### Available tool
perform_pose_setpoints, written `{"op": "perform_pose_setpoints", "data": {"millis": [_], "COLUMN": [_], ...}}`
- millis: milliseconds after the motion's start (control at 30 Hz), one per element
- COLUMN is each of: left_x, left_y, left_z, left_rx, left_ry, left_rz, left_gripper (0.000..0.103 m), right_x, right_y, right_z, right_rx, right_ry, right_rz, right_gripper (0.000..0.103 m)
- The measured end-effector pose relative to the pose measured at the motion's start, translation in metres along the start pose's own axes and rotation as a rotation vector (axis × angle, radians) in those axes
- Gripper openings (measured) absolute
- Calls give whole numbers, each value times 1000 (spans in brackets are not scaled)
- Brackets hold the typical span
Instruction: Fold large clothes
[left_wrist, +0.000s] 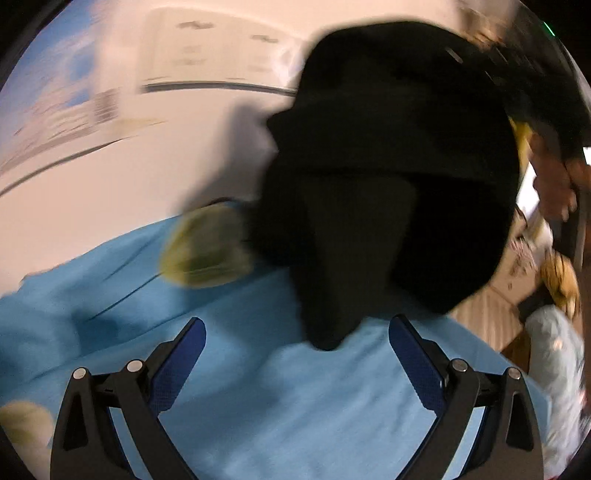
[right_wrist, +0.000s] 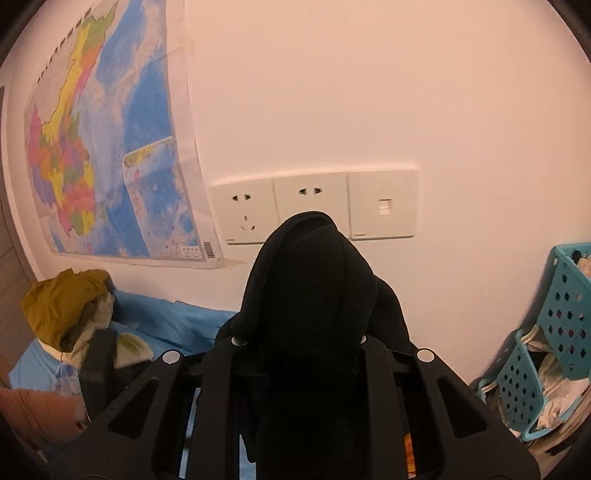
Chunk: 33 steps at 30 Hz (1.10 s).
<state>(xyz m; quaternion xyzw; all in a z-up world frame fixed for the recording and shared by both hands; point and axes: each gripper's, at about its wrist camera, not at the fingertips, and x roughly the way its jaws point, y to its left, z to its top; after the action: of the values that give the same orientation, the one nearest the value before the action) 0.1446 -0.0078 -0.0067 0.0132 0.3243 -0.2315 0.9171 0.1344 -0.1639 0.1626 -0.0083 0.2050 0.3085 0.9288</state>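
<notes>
A large black garment (left_wrist: 388, 166) hangs in the air over the blue bed sheet (left_wrist: 295, 406); a pointed corner of it dangles just ahead of my left gripper (left_wrist: 297, 334), which is open and empty, its blue pads (left_wrist: 417, 362) wide apart. The left wrist view is blurred by motion. My right gripper (right_wrist: 299, 339) is shut on the black garment (right_wrist: 310, 295), which bunches up over its fingers and hides the tips. It is held up facing the wall.
A mustard and pale clothes pile (right_wrist: 70, 310) lies on the blue bed at left. Teal perforated baskets (right_wrist: 546, 332) with clothes stand at right. A map (right_wrist: 103, 140) and wall sockets (right_wrist: 314, 206) are on the wall ahead.
</notes>
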Motion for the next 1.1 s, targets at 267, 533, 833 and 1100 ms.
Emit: {"op": "perform_pose_setpoints", "data": {"millis": [267,533,833,1100], "left_x": [57,-2,-178,-377], "left_y": [3,-22,-40,-63], "left_z": [38,160,228,171], "left_rx": [-10,36,-12,45], "left_ry": [118,-145,-531,-819], "left_rz": [93,181,178,328], "left_gripper": [6,4,4,5], "right_x": [-27,-114,-263,-360], "right_y": [-26,-41,32,112], "right_z": [4,60,140,128], "right_rx": [22,-20,-189,-305], "right_ry": [-41,-183,-465,-564], "right_rz": [-24,-174,-215,-43], "right_gripper": [17,15,14,15]}}
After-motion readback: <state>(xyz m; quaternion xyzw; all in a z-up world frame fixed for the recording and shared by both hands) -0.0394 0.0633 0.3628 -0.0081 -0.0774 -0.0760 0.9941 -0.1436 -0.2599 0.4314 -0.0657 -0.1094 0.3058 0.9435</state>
